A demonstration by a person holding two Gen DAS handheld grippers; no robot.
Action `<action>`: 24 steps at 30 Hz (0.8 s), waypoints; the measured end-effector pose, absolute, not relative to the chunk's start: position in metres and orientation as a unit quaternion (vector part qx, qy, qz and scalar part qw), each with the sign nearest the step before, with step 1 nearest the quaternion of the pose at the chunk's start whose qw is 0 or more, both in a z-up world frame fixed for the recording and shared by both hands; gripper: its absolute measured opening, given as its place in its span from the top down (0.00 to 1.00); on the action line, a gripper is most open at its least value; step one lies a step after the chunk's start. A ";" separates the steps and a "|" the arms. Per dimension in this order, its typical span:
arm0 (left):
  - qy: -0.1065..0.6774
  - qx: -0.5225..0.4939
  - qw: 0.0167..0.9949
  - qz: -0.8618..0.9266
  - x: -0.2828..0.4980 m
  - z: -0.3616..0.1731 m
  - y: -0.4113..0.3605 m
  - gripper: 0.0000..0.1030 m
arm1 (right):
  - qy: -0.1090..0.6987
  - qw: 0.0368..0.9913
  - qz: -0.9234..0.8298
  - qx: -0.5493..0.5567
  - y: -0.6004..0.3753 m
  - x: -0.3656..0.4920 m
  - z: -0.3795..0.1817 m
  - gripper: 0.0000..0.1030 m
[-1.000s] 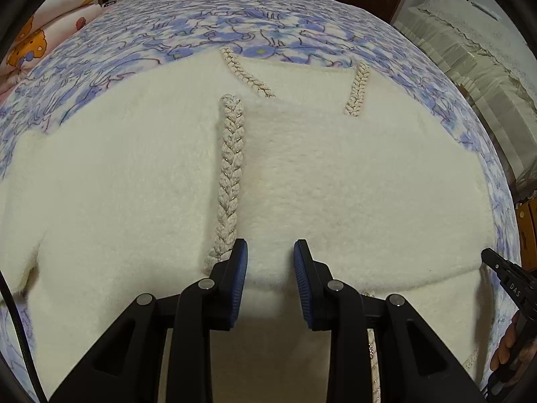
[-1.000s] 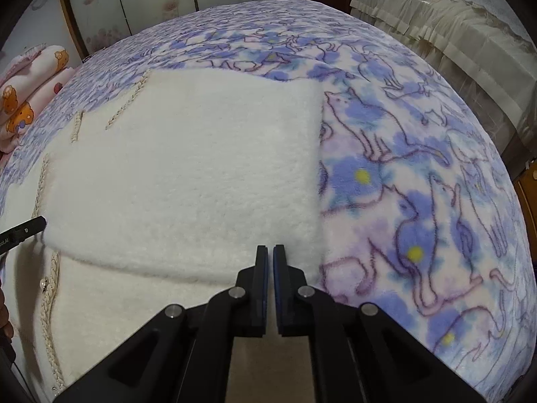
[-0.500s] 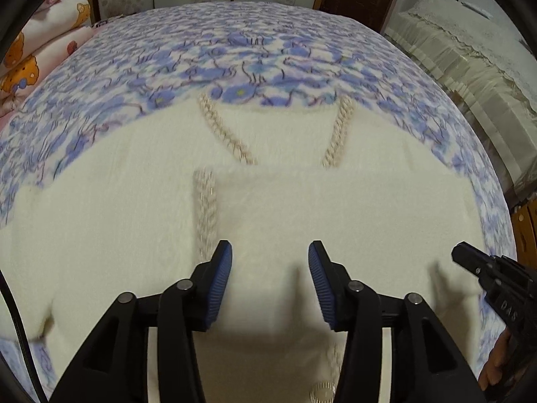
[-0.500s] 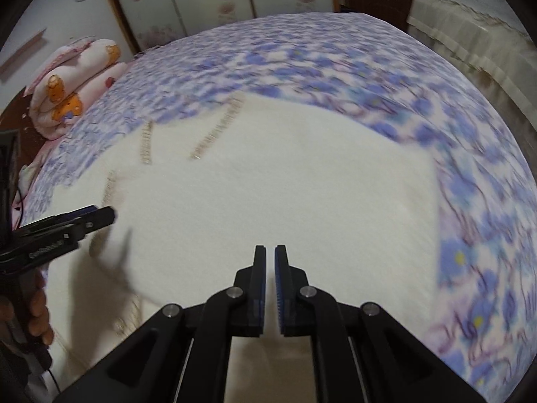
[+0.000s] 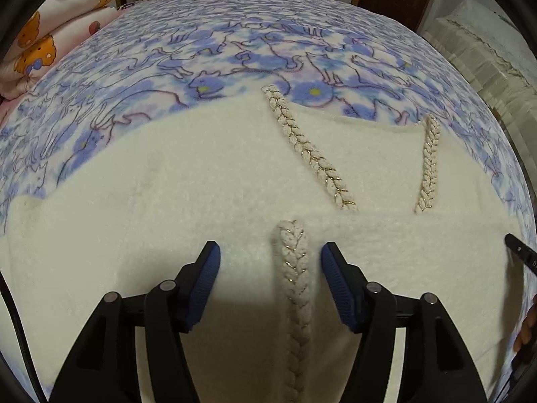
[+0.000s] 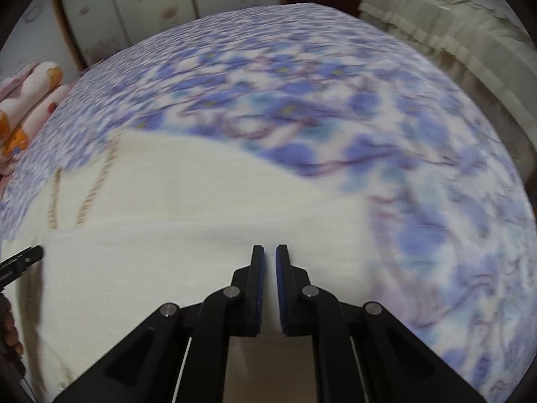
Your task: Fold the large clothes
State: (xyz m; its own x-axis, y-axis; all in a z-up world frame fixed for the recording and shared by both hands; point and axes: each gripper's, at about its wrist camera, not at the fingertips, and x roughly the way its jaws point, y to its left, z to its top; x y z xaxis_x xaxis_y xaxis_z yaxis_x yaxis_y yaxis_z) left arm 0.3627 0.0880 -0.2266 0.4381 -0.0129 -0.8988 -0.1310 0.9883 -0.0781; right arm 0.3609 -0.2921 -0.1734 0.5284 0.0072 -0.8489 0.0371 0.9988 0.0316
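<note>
Surroundings: folded quilt [image 5: 50, 43] is lying at 10 o'clock on the bed [image 5: 235, 50]
Garment: cream cardigan [image 5: 134, 201] is lying spread across the bed; braided trim [image 5: 293, 268] is sitting between the jaws, untouched
Left gripper [image 5: 270, 257]: its jaws have just been opening, now standing wide
Right gripper [image 6: 269, 262]: is staying nearly closed, empty; it has shifted across the cardigan

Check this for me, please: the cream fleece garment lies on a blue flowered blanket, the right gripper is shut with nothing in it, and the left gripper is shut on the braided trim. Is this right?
Not quite. The left gripper is open; its jaws have just been opening, and the braided trim lies between them unpinched, as the left wrist view shows. The rest holds: cream fleece garment, blue flowered blanket, right gripper shut and empty.
</note>
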 end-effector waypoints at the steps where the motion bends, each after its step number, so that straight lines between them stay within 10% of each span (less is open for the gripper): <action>1: 0.528 -0.063 0.846 0.034 0.362 -0.227 0.087 0.36 | 0.484 0.874 -0.006 0.032 -0.303 0.358 -0.173 0.94; 9: 0.530 -0.043 0.845 0.047 0.355 -0.225 0.087 0.26 | 0.482 0.875 -0.014 0.040 -0.314 0.327 -0.168 0.92; 14: 0.537 -0.037 0.840 0.064 0.334 -0.203 0.093 0.26 | 0.490 0.870 -0.017 0.052 -0.306 0.300 -0.154 0.67; 24: 0.516 -0.031 0.854 0.059 0.245 -0.121 0.108 0.26 | 0.482 0.876 0.027 0.006 -0.256 0.217 -0.097 0.67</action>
State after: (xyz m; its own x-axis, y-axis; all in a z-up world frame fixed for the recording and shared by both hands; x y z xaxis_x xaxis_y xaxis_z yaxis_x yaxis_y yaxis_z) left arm 0.2449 0.1079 -0.1211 0.4612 0.0683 -0.8847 -0.1320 0.9912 0.0077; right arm 0.2169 -0.2556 -0.0973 0.5339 0.0540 -0.8438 -0.0420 0.9984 0.0373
